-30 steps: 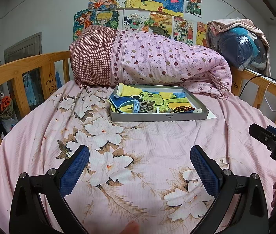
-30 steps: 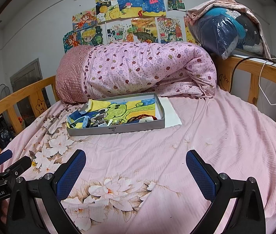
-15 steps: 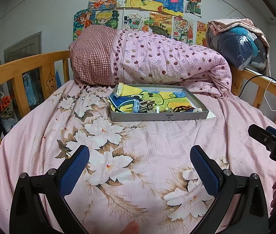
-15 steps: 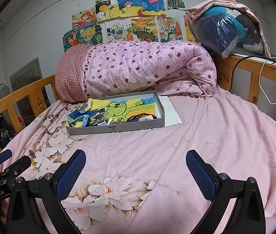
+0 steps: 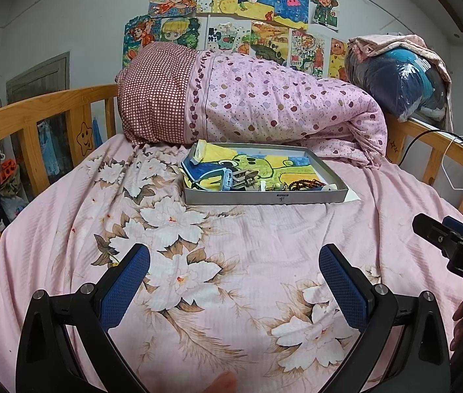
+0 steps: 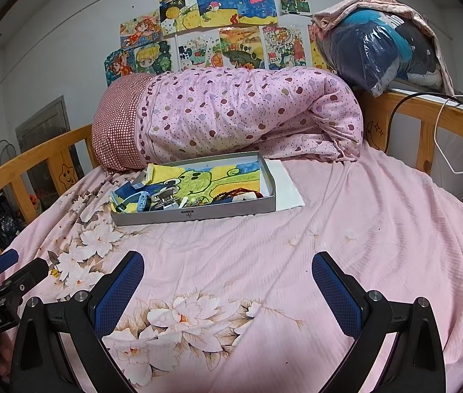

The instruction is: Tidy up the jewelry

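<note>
Left wrist view is showing the left gripper (image 5: 233, 270) with its two blue pads standing wide apart and nothing between them, hanging over the pink sheet (image 5: 264, 239) near the foot of the bed. Right wrist view is showing the right gripper (image 6: 226, 276) in the same way, jaws spread wide and holding nothing. Each gripper is appearing at the edge of the other's picture, cut off by the frame, so only a black part with a blue tip is visible.

A grey tray (image 5: 264, 198) is lying well ahead of both grippers, just before the rolled quilt (image 5: 280, 111). The jewelry (image 5: 297, 184) is sitting inside the tray, gathered along its near wall together with a blue watch (image 5: 226, 177) and some metal pieces. From here the small items are too tangled to tell apart; the dark reddish one is perhaps a string of beads. The near wall is hiding their lower parts.

Between the grippers and the tray a wide stretch of sheet is lying open. Wooden rails (image 6: 51, 157) are closing the bed on both sides, well apart from the tray. A white paper (image 6: 285, 185) is sticking out from under the tray's right side. A cable (image 6: 441, 124) is hanging over the right rail.
</note>
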